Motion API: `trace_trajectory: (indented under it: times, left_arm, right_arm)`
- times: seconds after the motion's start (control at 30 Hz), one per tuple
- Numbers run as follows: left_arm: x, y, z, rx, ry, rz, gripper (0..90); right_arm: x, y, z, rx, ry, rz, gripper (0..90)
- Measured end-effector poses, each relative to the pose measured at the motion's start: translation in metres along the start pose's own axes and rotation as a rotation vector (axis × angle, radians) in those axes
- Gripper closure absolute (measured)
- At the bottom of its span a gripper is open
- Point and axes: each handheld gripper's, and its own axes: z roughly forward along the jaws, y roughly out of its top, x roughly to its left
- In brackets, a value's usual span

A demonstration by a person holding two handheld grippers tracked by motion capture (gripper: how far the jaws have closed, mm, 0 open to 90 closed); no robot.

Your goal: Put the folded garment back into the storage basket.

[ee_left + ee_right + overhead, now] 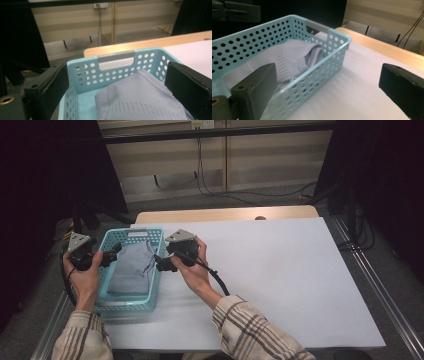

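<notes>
A folded grey knit garment lies inside the light-blue perforated basket at the tabletop's left edge; the left claw hangs over the basket's left wall, jaws spread and empty; the right claw sits at the right wall, also spread wide with nothing between its 2 jaws. Judging from this, the garment is settled; draw both claws back level, clear of the rim, so neither snags cloth or tips the basket. No brand, label or writing is readable.
</notes>
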Motion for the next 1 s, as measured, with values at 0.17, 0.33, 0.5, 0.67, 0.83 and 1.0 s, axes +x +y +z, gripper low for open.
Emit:
trace_trajectory:
  times: [0.17,0.33,0.5,0.67,0.83,1.0]
  left_arm:
    - [-0.006,-0.002,-0.008,-0.014,-0.001,-0.003,5.3]
    - [-0.012,0.000,-0.014,-0.026,-0.011,-0.002,5.3]
    - [-0.022,0.002,-0.020,-0.038,-0.018,0.001,5.3]
    - [-0.029,0.002,-0.029,-0.047,-0.023,0.004,5.3]
    - [-0.036,-0.001,-0.037,-0.051,-0.019,-0.010,5.4]
    - [-0.045,-0.002,-0.044,-0.052,-0.045,-0.003,5.4]
  right_arm:
    - [-0.006,0.000,-0.006,-0.018,-0.010,0.007,1.3]
    - [-0.011,0.000,-0.012,-0.037,-0.013,0.011,1.3]
    - [-0.015,-0.001,-0.019,-0.043,-0.029,0.018,1.6]
    - [-0.022,-0.004,-0.028,-0.058,-0.034,0.015,2.0]
    - [-0.028,-0.007,-0.039,-0.070,-0.043,0.029,2.3]
    - [-0.037,-0.011,-0.052,-0.089,-0.057,0.021,2.4]
